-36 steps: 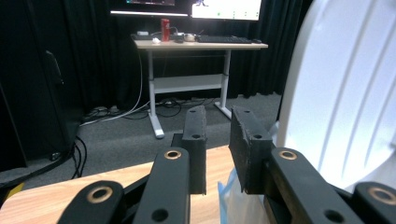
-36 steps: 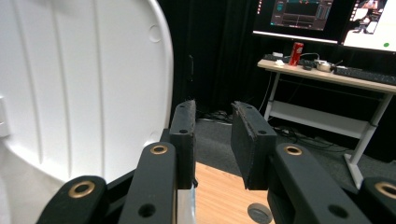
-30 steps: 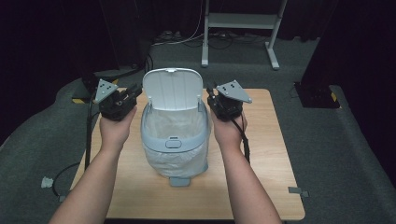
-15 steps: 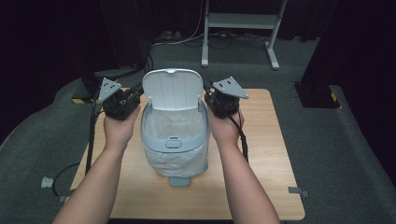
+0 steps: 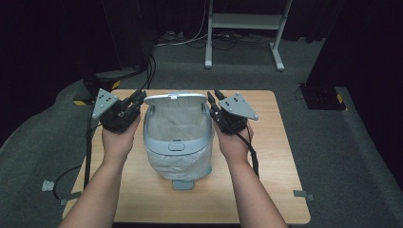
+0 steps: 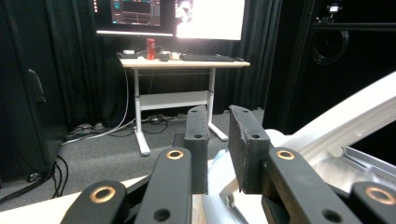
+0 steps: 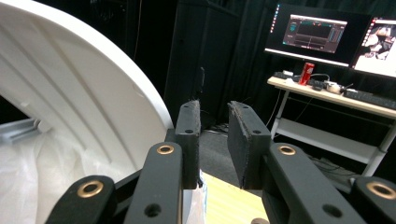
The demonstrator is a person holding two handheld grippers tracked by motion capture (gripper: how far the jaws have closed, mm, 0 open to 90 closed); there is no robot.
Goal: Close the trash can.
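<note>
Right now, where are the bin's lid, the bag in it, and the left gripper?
lid (image 5: 177,100), high view, top edge of the raised lid.
bag (image 5: 177,124), high view, white liner inside the bin.
left gripper (image 5: 138,97), high view, between its fingertips.

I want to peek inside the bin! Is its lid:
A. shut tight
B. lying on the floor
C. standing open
C: the lid stands up at the back of the bin, and the white bag lining shows inside.
</note>
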